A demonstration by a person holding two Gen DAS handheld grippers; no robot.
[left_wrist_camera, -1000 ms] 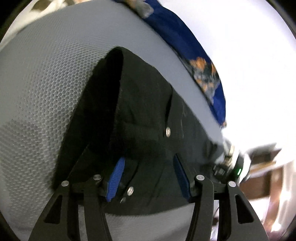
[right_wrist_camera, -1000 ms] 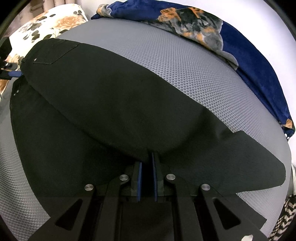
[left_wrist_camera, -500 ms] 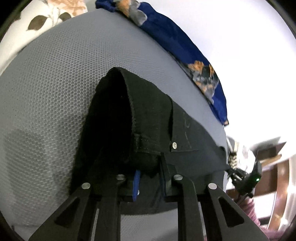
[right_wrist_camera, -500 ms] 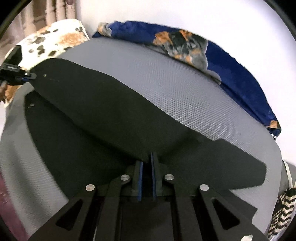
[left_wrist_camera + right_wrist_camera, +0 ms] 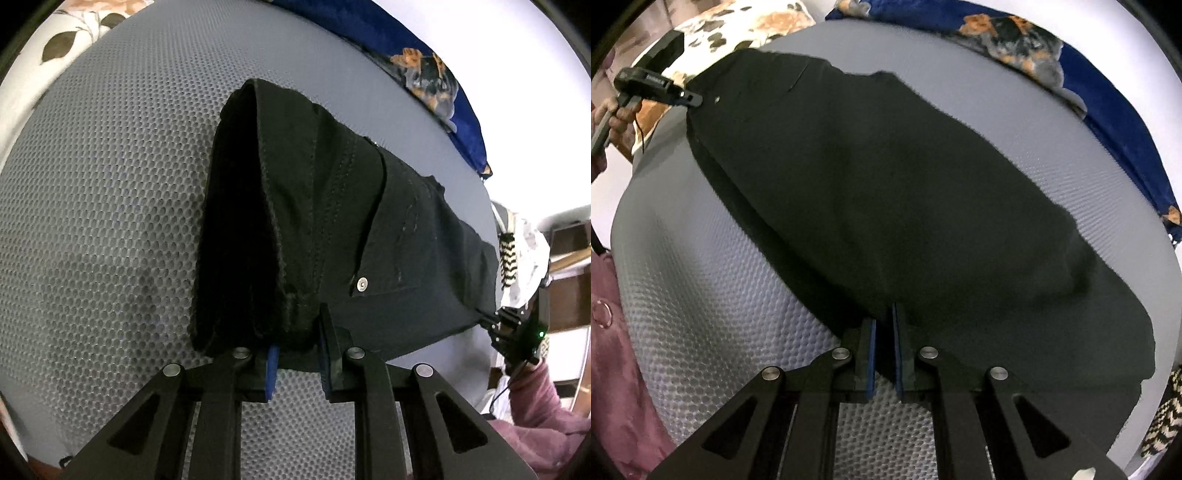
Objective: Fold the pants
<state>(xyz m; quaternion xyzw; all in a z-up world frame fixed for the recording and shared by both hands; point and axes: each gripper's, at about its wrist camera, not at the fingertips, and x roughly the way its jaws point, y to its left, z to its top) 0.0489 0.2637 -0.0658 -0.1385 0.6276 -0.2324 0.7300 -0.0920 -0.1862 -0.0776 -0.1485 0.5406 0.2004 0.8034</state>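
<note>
A grey honeycomb-mesh mattress point(image 5: 960, 96) filled both views, with a white wall behind it, a crumpled dark-blue blanket with orange patches point(image 5: 1108, 99) along its far edge and a floral cream pillow point(image 5: 746, 22) at its far left corner. The black cotton pants point(image 5: 886, 192) lay stretched across the mattress from that corner toward the near right edge, folded lengthwise so one leg covered the other.

The left hand-held gripper point(image 5: 295, 343) was clenched on the bunched waistband, its jaws having just been closing with the thick fabric between its blue pads point(image 5: 272, 365); a silver rivet point(image 5: 362, 284) showed on the pocket just beyond. The right hand-held gripper point(image 5: 883, 332) was clamped tight on the near edge of the leg fabric. A pink sleeve point(image 5: 539, 417) appeared at the right edge of the left wrist view.
</note>
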